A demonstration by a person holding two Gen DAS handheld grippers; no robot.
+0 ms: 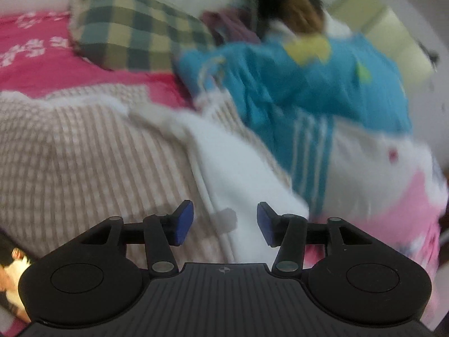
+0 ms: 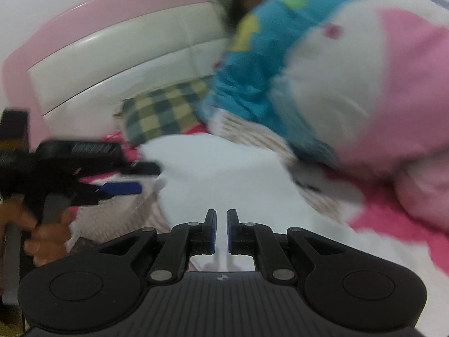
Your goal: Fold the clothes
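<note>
A white garment [image 1: 238, 165] lies on a beige checked blanket [image 1: 70, 151] on the bed; it also shows in the right wrist view [image 2: 224, 174]. My left gripper [image 1: 225, 223] is open and empty, its blue pads [image 1: 183, 223] just above the garment's near edge. It also shows in the right wrist view [image 2: 118, 188], at the left. My right gripper [image 2: 221, 231] has its jaws nearly closed with a narrow gap, low over the white garment; whether cloth is pinched cannot be told. Both views are blurred.
A green plaid pillow [image 1: 134, 28] lies at the bed's head on a pink sheet [image 1: 33, 64]. A person under a blue, white and pink quilt [image 1: 308, 84] lies at the right. A white padded headboard [image 2: 118, 64] stands behind.
</note>
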